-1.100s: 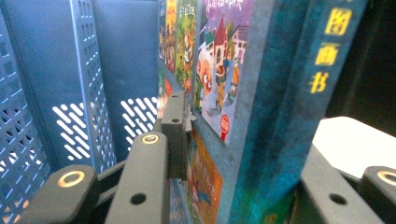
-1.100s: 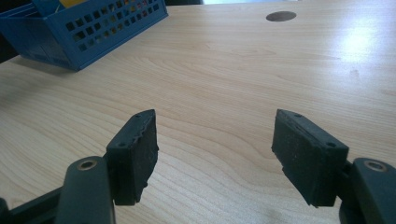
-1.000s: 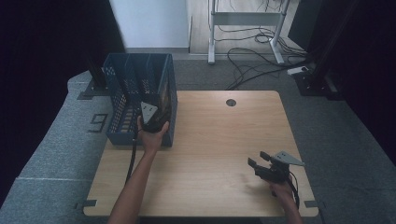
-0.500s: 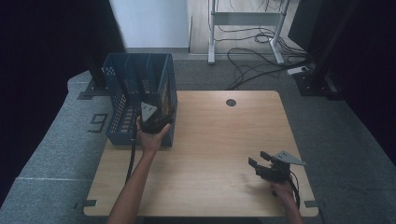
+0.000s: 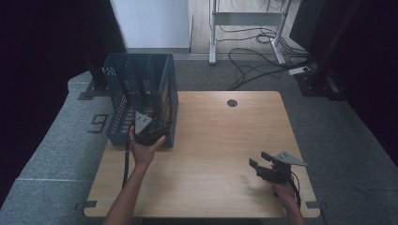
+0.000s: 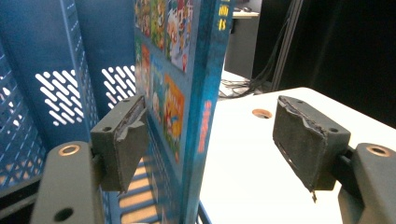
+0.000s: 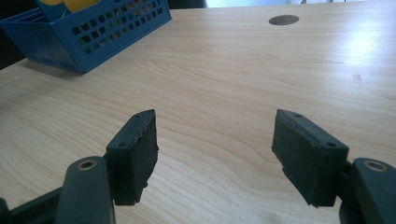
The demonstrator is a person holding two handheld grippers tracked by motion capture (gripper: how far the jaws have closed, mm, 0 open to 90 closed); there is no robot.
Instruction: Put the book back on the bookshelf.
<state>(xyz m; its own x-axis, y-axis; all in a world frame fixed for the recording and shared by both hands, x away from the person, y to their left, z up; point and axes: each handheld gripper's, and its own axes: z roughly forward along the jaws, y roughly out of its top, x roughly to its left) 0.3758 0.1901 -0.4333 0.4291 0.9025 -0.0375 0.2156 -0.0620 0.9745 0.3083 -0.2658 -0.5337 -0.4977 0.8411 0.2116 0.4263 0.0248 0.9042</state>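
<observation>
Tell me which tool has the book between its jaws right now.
The left tool, at the blue rack: the book stands between its open jaws. The right tool hangs over bare table.

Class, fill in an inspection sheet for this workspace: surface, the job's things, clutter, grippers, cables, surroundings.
Surface: wooden table, round hole near far edge.
Job's things: picture book upright in blue file basket at table's left.
Clutter: nothing seen.
Grippers: left gripper has just been opening, book between its jaws, right pad clear; right gripper open over bare wood.
Cables: loose cables on floor beyond.
Surroundings: grey carpet, metal frame.
</observation>
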